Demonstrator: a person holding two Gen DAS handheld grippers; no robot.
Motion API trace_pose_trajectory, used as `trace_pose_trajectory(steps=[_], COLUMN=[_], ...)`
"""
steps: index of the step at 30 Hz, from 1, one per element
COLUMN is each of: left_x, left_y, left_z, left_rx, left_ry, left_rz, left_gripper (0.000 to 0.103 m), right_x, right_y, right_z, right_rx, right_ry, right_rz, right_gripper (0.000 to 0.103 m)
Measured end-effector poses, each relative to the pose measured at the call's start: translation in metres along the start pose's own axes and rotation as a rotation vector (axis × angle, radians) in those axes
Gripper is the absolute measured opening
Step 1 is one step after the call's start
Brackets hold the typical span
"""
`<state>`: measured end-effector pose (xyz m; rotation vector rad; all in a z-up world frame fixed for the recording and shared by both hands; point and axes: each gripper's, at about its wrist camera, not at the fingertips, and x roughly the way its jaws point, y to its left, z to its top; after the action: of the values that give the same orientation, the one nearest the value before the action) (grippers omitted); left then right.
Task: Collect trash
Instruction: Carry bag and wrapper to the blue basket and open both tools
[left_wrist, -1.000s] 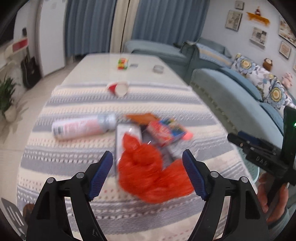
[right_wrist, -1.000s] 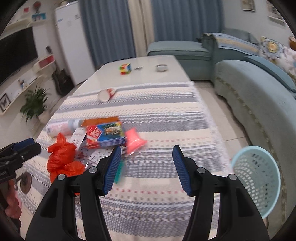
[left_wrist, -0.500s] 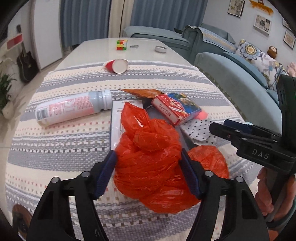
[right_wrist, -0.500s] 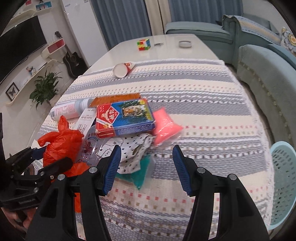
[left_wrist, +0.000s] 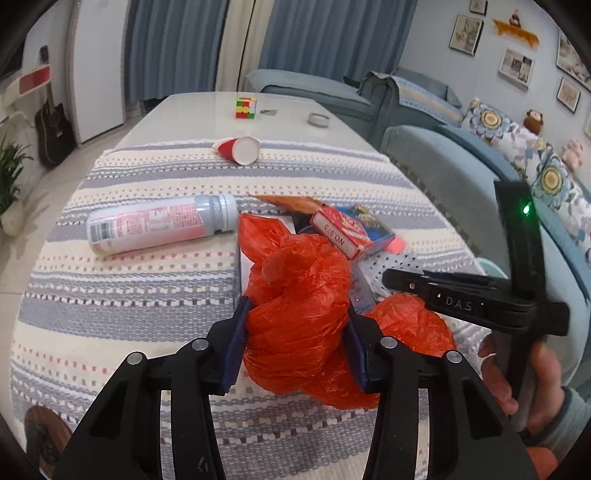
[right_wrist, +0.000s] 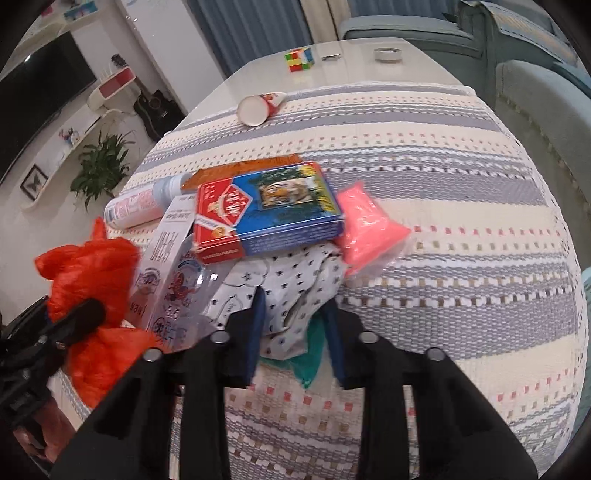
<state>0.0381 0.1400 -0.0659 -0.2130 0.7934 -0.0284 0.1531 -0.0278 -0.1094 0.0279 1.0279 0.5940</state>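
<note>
Where left tongs (left_wrist: 295, 317) pinch, crinkly plastic bag (left_wrist: 295, 295) (orange)

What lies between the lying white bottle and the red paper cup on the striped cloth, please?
Nothing: in the left wrist view only bare striped cloth runs between the white bottle and the red paper cup.

Your right side of the striped cloth (right_wrist: 461, 206) lies open; ahead, the box (right_wrist: 269, 210), bottle (left_wrist: 162, 223) and orange bag (left_wrist: 299, 314) crowd your path.
</note>
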Motion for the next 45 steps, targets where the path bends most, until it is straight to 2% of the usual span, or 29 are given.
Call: trace_pose_trajectory(steps=[5, 12, 17, 24, 33, 40, 45], left_x=[-0.012, -0.028, -0.039, -0.039, -0.013, 0.021, 0.052], left_y=[0.004, -0.002, -0.026, -0.093, -0.186, -0.265, -0.315], left_z=[0.003, 0.011, 0.021, 0.037, 0.057, 0.062, 0.052], left_rx=[0.002, 0.006, 0.052, 0.16, 0.265, 0.365, 0.417], left_ry=[-0.016, -0.044, -0.074, -0.103, -0.095, -0.049, 0.009], left_rz=[-0.028, -0.051, -0.087, -0.154, -0.256, -0.323, -0.312], left_gripper=[0.044, 0.044, 0.044, 0.044, 0.044, 0.044, 0.044], right_x=[-0.019, -0.059, -0.097, -0.155, -0.223, -0.248, -0.245], right_y=[0.002, -0.002, -0.018, -0.058, -0.143, -0.211, -0.255], right_z=[-0.006, -0.016, -0.024, -0.032, -0.051, -0.082, -0.11], right_rx=[-0.025, -0.051, -0.023, 0.018, 0.157, 0.31, 0.433], right_ry=[-0.047, -0.128, -0.201, -0.308, -0.396, -0.408, -0.382], right_rz=[-0.029, -0.107, -0.159, -0.29, -0.428, -0.489, -0.493], right_gripper=[0.005, 0.004, 0.004, 0.004, 0.004, 0.004, 0.004])
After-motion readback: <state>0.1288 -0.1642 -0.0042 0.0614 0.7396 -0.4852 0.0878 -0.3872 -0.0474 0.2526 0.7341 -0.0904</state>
